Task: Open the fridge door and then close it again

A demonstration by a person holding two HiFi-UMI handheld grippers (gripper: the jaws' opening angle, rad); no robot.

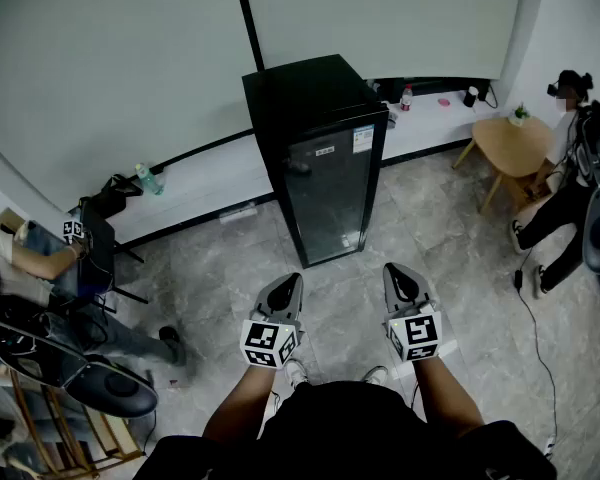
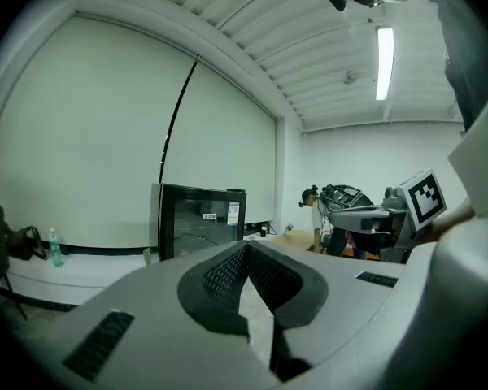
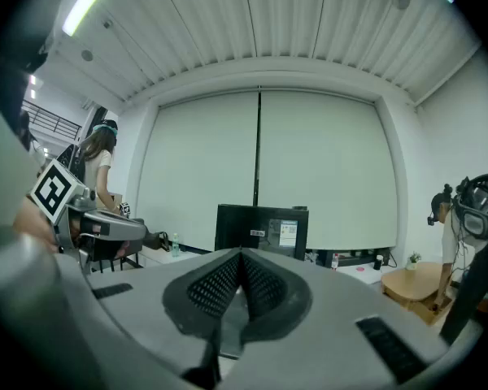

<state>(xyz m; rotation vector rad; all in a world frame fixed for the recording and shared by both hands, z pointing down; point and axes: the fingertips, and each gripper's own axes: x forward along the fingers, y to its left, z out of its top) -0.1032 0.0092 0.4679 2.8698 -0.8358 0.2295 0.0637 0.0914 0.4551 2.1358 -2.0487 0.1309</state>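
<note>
Fridge [image 1: 315, 158]: black, upright, glass door shut, two small labels near the top of the door, dark handle on the door's left side as the head view shows it. It stands on the grey tiled floor [image 1: 400, 228] with its back at the low white ledge [image 1: 210, 183] that runs under the pale wall blinds

Left gripper [image 1: 285, 293] and right gripper [image 1: 398, 280] are held side by side low in the head view, both aimed toward the fridge and tipped slightly down, well apart from it, touching nothing. Each gripper view looks over its own fingers at the fridge front farther off

Left gripper: fingers closed together, pads meeting at the tip, nothing between them. Right gripper: same, fingers pressed together, empty

Around: clear bottle [image 1: 148, 178] on the ledge left of the fridge, small red-capped bottle [image 1: 407, 98] on the ledge to its right. Round wooden table [image 1: 510, 143] at the right near the wall, a person with headgear [image 1: 570, 168] beside it. Another person [image 1: 30, 253] seated at the left edge by a black stand. A cable [image 1: 532, 318] lies on the floor at the right
</note>
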